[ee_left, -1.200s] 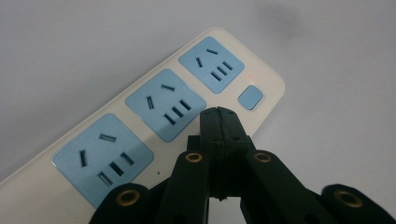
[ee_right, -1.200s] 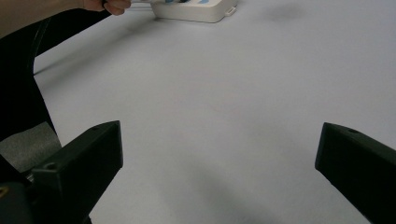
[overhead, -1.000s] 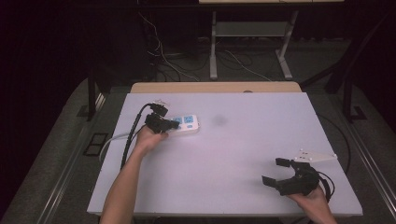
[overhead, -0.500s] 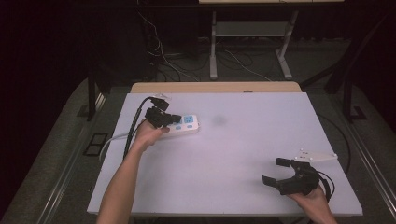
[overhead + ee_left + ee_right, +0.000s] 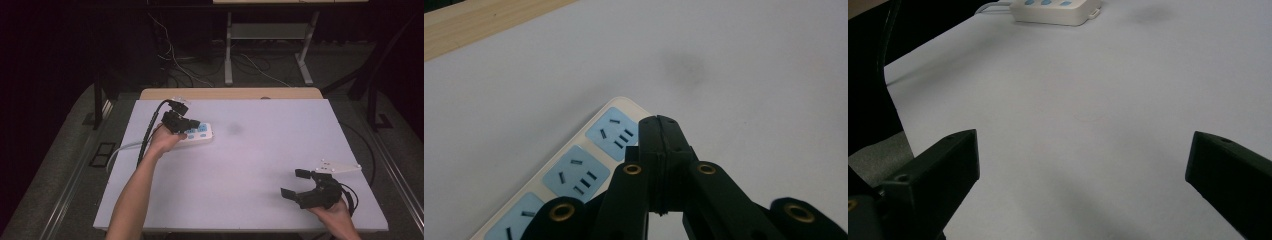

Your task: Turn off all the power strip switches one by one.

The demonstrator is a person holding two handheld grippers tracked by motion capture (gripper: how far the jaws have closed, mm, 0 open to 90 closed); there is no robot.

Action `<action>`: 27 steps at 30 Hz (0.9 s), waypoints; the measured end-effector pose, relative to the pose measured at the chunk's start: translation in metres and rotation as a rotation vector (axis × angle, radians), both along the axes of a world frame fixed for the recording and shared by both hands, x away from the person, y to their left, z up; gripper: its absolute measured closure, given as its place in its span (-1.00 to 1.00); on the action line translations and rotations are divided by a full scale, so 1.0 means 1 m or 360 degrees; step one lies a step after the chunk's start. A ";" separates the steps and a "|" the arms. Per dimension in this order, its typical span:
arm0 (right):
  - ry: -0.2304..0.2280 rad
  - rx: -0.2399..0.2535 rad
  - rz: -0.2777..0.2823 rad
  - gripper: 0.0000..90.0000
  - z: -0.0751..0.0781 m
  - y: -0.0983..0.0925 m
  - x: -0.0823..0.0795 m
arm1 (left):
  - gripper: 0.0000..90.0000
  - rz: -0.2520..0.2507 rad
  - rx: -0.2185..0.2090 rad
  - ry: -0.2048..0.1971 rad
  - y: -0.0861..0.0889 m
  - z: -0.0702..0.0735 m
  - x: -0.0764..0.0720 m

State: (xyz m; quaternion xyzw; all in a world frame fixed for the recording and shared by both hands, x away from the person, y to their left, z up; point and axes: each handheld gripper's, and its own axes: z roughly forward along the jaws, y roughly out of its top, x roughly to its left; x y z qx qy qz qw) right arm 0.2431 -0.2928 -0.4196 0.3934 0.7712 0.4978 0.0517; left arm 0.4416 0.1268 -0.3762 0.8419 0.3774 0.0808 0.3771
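A white power strip (image 5: pixel 201 133) with blue socket faces lies at the table's left rear. My left gripper (image 5: pixel 189 125) hovers over its near end with the jaws pressed together and nothing between them. In the left gripper view the shut tips (image 5: pixel 659 121) sit just above the power strip (image 5: pixel 574 172), beside its end socket. My right gripper (image 5: pixel 294 183) rests near the front right corner, jaws wide apart and empty. In the right gripper view my right gripper (image 5: pixel 1083 150) faces bare tabletop, with the power strip (image 5: pixel 1055 11) far off at the top.
The strip's pale cable (image 5: pixel 119 150) runs off the left edge of the white table (image 5: pixel 260 165). A faint dark smudge (image 5: pixel 234 129) marks the surface right of the strip. A wooden board (image 5: pixel 230 93) borders the far edge.
My left gripper has edged slightly right and farther over the power strip. The strip and my right gripper have stayed put.
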 end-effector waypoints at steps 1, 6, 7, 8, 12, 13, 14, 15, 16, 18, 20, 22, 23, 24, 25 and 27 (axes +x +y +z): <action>0.0004 0.0001 0.0000 -0.99 0.000 0.000 0.000 | 0.98 -0.0002 0.0000 0.0003 -0.001 -0.001 0.001; 0.0001 -0.0002 0.0003 -0.99 0.000 0.000 0.000 | 0.98 -0.0013 0.0018 0.0023 -0.007 -0.009 0.003; 0.0000 -0.0002 0.0004 -0.99 0.000 0.000 0.000 | 0.98 -0.0013 0.0018 0.0029 -0.008 -0.010 0.004; 0.0000 -0.0002 0.0003 -0.99 0.000 0.000 0.000 | 0.98 -0.0014 0.0022 0.0033 -0.009 -0.011 0.004; 0.0003 -0.0001 0.0006 -0.99 0.000 0.000 0.000 | 0.98 -0.0016 0.0037 0.0048 -0.012 -0.016 0.005; 0.0003 0.0000 0.0006 -0.99 0.000 0.000 0.000 | 0.98 -0.0017 0.0037 0.0048 -0.012 -0.018 0.006; 0.0003 0.0000 0.0006 -0.99 0.000 0.000 0.000 | 0.98 -0.0017 0.0039 0.0051 -0.013 -0.019 0.006; 0.0003 0.0000 0.0006 -0.99 0.000 0.000 0.000 | 0.98 -0.0017 0.0040 0.0051 -0.014 -0.020 0.006; 0.0003 0.0000 0.0006 -0.99 0.000 0.000 0.000 | 0.98 -0.0020 0.0050 0.0055 -0.014 -0.021 0.007; 0.0001 0.0000 0.0005 -0.99 0.000 -0.001 0.000 | 0.98 -0.0019 0.0055 0.0060 -0.016 -0.024 0.008; 0.0000 -0.0001 0.0005 -0.99 0.000 -0.001 0.000 | 0.98 -0.0020 0.0065 0.0066 -0.017 -0.026 0.008; 0.0000 0.0001 0.0005 -0.99 0.000 -0.001 0.000 | 0.98 -0.0024 0.0076 0.0073 -0.017 -0.029 0.009; -0.0001 0.0001 0.0005 -0.99 0.000 -0.001 0.000 | 0.98 -0.0021 0.0078 0.0079 -0.017 -0.030 0.010; -0.0002 0.0000 0.0006 -0.99 0.000 -0.001 0.000 | 0.98 -0.0018 0.0076 0.0083 -0.018 -0.031 0.010; -0.0001 0.0000 0.0004 -0.99 0.000 -0.001 0.000 | 0.98 -0.0019 0.0079 0.0083 -0.018 -0.033 0.011; -0.0001 0.0000 0.0005 -0.99 0.000 -0.002 0.000 | 0.98 -0.0016 0.0076 0.0090 -0.018 -0.035 0.011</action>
